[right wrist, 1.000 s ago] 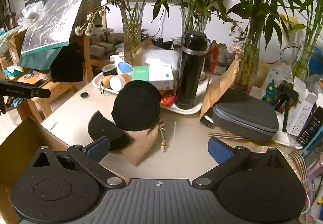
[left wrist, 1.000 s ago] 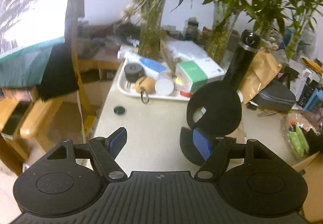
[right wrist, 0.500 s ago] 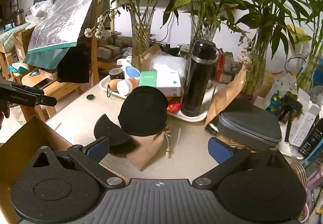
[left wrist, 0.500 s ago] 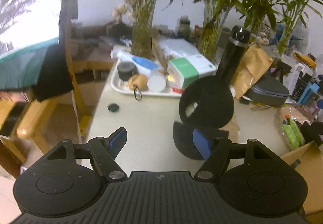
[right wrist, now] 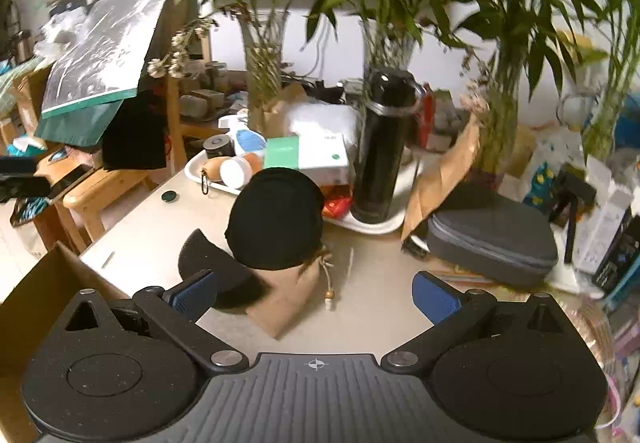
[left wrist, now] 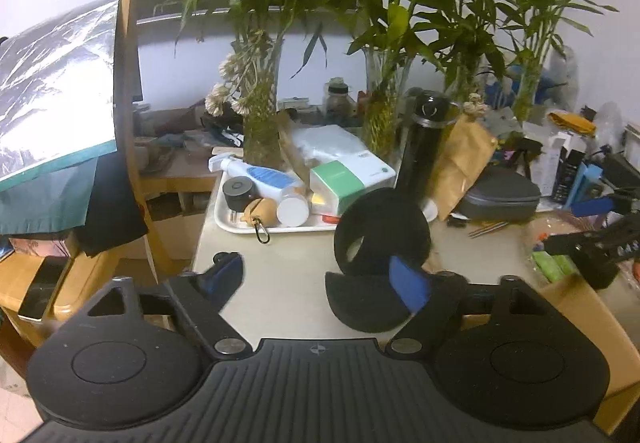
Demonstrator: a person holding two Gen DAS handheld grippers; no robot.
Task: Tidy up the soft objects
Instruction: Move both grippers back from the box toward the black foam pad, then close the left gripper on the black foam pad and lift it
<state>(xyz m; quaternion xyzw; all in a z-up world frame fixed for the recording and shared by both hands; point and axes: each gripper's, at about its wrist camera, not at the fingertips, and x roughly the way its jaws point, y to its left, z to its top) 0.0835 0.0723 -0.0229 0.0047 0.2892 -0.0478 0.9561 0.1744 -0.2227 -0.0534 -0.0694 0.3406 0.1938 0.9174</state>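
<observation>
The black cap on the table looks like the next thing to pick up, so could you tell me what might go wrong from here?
The black cap stands propped on a tan drawstring pouch, so a grab may drag the pouch or its beaded cord along.

A tall black flask stands right behind it; pushing forward could tip it.

The left gripper, whose jaws have just been opening with nothing between them, has one finger over the brim, so closing now might pinch only that edge.

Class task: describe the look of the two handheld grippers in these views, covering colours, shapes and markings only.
Both match. The left gripper and right gripper have matte black bodies with a ribbed centre plate bearing a small crosshair mark, two round disc housings, triangular cut-outs, silver pivot screws, and angled black fingers tipped with blue pads. No cables, hands or sleeves show.
</observation>
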